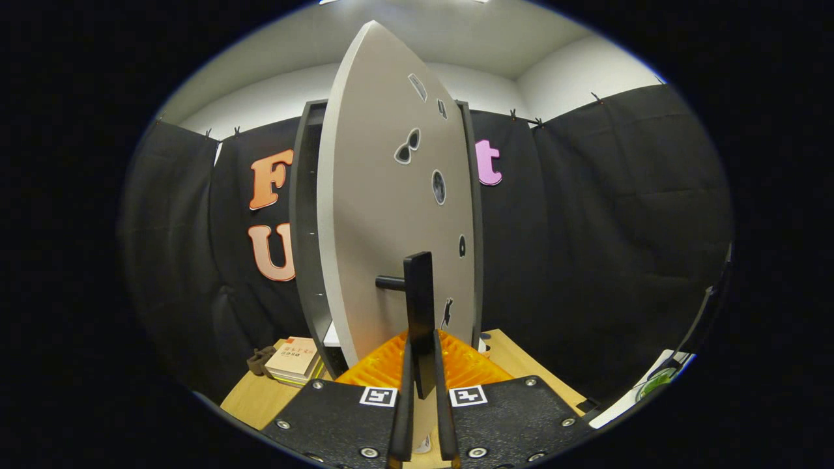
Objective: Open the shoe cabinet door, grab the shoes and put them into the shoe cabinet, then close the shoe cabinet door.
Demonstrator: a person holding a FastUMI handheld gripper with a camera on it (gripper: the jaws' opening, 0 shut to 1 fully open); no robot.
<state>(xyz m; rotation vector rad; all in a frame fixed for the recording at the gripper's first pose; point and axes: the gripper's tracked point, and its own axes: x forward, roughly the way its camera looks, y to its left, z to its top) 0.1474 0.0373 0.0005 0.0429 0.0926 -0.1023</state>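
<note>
The shoe cabinet [306, 234] stands on a wooden table, dark-framed, with its pale grey door [384, 215] swung partly open toward me. A black vertical bar handle [419, 299] sticks out from the door on a short peg. My gripper [423, 384] is shut on the lower part of that handle, one finger pressed on each side. The door carries several small dark stickers. Part of the cabinet's inside shows as a narrow gap left of the door. No shoes are visible.
A small stack of books [294, 359] and a dark small object [259, 360] lie on the wooden table [254, 397] left of the cabinet. Black cloth walls close in behind and on both sides. A white surface with a green thing [655, 384] sits at the right.
</note>
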